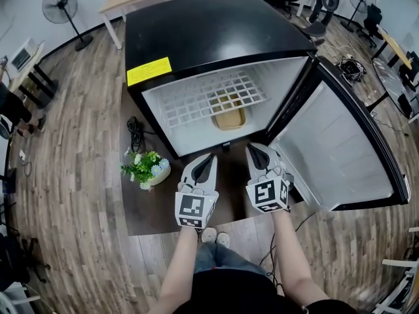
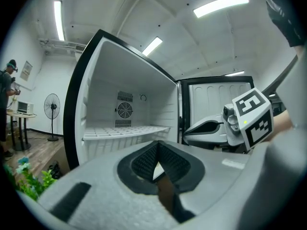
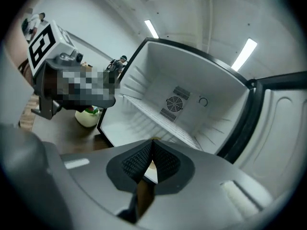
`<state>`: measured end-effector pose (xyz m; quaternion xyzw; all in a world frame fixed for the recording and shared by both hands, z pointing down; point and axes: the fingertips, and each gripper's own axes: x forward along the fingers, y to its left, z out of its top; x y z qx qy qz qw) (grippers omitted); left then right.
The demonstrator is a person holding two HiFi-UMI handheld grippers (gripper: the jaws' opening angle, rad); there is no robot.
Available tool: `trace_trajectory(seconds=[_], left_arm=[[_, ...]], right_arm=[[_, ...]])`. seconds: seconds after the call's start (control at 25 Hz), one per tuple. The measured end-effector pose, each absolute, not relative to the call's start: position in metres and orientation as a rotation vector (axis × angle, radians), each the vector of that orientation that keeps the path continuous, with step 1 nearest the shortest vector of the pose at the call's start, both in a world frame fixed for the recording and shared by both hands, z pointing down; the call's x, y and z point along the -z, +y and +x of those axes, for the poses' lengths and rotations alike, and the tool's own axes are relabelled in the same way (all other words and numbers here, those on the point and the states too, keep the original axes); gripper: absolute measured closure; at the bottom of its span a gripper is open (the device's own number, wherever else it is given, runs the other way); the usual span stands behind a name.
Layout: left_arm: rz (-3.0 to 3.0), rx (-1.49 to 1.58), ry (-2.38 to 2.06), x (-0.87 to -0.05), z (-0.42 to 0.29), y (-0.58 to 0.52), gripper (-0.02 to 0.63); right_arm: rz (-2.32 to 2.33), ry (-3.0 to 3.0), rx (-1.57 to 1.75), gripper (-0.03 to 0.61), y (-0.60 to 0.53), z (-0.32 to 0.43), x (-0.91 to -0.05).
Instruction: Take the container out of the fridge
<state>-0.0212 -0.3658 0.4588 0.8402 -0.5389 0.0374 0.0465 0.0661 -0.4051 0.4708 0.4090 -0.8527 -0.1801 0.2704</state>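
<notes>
Head view: black fridge [image 1: 216, 38] stands on a dark mat [image 1: 147, 211] over wood-plank floor [image 1: 72, 175], its door [image 1: 340, 156] swung wide. Tan container [image 1: 229, 118] sits on the fridge bottom, under the wire shelf [image 1: 216, 97]. Left tool [image 1: 210, 156] and right tool [image 1: 251, 149] hover before the opening, jaws together, empty. Potted plant [image 1: 147, 169] sits beside the fridge; pedestal fan [image 1: 62, 6] stands by the far wall.

My left forearm [image 1: 178, 267] and right forearm [image 1: 296, 267], both bare, reach up from the bottom centre of the frame. My left gripper [image 1: 211, 156] and right gripper [image 1: 251, 148] sit side by side mid-frame, tips pointing upward, each with jaws pressed together.
</notes>
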Motion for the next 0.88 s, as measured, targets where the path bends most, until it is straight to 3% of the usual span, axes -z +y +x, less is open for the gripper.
trace_trajectory(seconds=[0.48, 0.76, 0.84, 0.88], left_arm=[[2.524, -0.125, -1.637, -0.477, -0.029, -0.383, 0.609], [2.515, -0.126, -1.626, -0.482, -0.032, -0.387, 0.609], [2.517, -0.128, -1.621, -0.483, -0.030, -0.388, 0.609], [2.519, -0.129, -1.618, -0.484, -0.030, -0.388, 0.609]], right_arm=[[0.699, -1.934, 0.779, 0.569, -0.444, 0.027, -0.536], [0.622, -1.855, 0.781, 0.569, -0.461, 0.025, -0.558], [0.599, -1.838, 0.762, 0.495, -0.466, 0.024, -0.565], [0.586, -1.829, 0.753, 0.489, -0.468, 0.024, -0.569]])
